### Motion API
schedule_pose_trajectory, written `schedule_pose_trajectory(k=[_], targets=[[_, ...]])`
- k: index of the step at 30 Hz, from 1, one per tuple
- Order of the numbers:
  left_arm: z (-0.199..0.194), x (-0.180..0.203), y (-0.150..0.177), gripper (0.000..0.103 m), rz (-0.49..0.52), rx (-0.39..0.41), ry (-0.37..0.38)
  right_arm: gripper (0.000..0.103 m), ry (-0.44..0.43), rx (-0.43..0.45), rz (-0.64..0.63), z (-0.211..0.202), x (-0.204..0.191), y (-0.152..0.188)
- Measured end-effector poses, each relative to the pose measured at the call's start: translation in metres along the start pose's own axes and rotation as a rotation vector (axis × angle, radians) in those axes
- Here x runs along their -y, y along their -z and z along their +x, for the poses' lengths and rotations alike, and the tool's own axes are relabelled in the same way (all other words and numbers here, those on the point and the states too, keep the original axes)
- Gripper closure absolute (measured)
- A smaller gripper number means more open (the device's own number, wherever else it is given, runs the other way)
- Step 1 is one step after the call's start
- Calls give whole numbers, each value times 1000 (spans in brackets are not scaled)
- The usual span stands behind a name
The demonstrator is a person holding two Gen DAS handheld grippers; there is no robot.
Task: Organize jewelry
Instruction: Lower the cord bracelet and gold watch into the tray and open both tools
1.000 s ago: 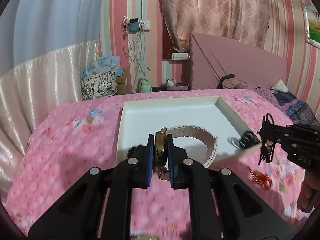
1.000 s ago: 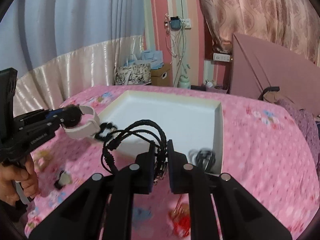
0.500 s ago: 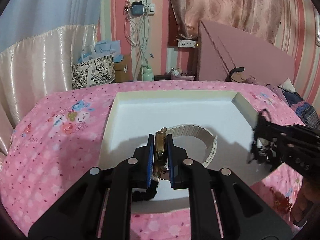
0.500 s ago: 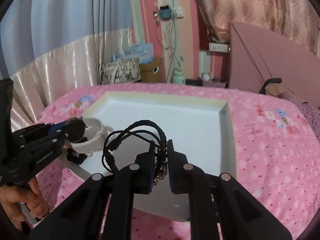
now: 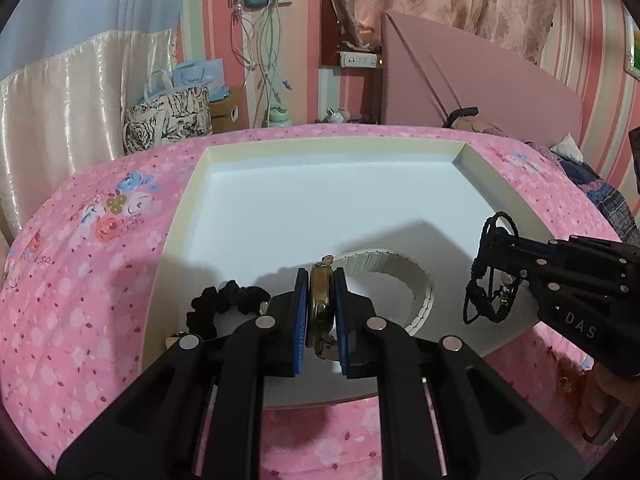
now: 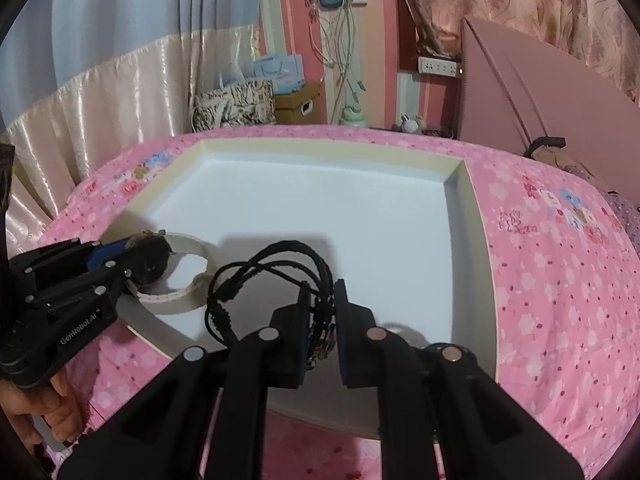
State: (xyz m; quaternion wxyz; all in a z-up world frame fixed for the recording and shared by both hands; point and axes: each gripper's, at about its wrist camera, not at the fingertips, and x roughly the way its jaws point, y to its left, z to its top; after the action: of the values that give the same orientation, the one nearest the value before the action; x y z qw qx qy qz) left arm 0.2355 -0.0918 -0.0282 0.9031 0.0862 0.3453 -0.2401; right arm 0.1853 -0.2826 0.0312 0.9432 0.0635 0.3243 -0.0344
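Left tongs (image 5: 321, 308): clamped on the gold case of a watch (image 5: 320, 300); its cream band loops ahead and to the right, over the tray floor.
Right tongs (image 6: 322, 332): closed on a black cord bracelet (image 6: 276, 268); cords arc up and left of the pads, above the tray.
Tray (image 6: 320, 146): white, shallow, on the pink floral bed (image 6: 560, 280); raised cream rim all round.
Scrunchie (image 5: 224, 304): black, inside the tray's near left corner, just left of the left tongs.
Open room: far half of the tray floor bare.
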Motion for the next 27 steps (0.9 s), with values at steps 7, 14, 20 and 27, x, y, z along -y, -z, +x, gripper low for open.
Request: schedule_pose_trajectory(k=[7,14,20,27], targets=[[6,4,3,92,21,-21,-5,92,8,0,-21,1,-3,1],[8,4,1,92,21,-29,-14,92,10,4,-23,0,-3,2],[9,7,1,92,31,-25,-24,91,20,2,-31,0,-1,2],[6,8,2,87,29,-12,-28,91,20,14,-38,-1,-3,3]])
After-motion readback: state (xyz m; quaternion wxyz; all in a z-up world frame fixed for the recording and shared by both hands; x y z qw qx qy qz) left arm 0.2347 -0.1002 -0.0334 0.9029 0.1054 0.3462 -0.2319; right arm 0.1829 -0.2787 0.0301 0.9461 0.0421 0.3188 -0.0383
